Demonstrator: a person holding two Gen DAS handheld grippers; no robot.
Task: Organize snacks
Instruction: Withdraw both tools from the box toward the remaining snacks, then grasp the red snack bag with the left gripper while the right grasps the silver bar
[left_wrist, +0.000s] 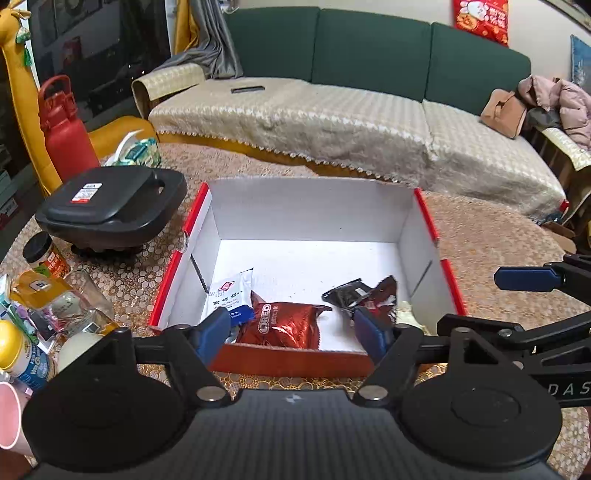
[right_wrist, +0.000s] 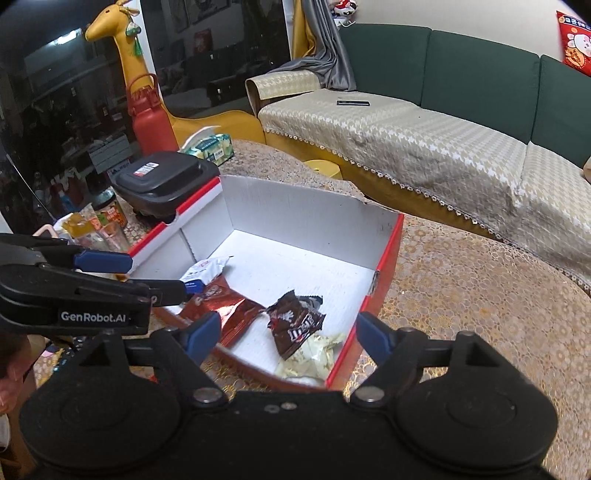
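A: Nearest the left wrist camera, what is showing?

B: The left gripper (left_wrist: 297, 334) is hanging over the near wall of the red-and-white box (left_wrist: 310, 206), its blue-padded jaws standing wide apart with nothing pressed between them. The right gripper (right_wrist: 290, 338) is doing the same at the box's near right corner, jaws spread and empty.

A: And the snacks?

B: They are all lying on the white floor of the box, toward the near side. The red Oreo pack (left_wrist: 282, 325) is sitting between the left jaws as seen from that camera, but below them, untouched. Just left of it the white and blue packet (left_wrist: 229, 295) is leaning against the left wall. To the right the dark brown M&M's bag (right_wrist: 295, 323) is lying crumpled, partly over a pale clear-wrapped snack (right_wrist: 312, 356) in the near right corner.

A: What is sitting farther out?

B: Left of the box, a clutter of jars and bottles (left_wrist: 44, 280) is crowding the patterned tablecloth (right_wrist: 480, 295). Behind those a black lidded container (left_wrist: 110, 206) is standing just beside the box, then a tissue pack (right_wrist: 210, 146) and a red water bottle (left_wrist: 66, 129). Beyond the table a green sofa with a beige cover (left_wrist: 351, 122) is stretching across the back, and a yellow giraffe figure (right_wrist: 129, 48) is standing at the dark window.
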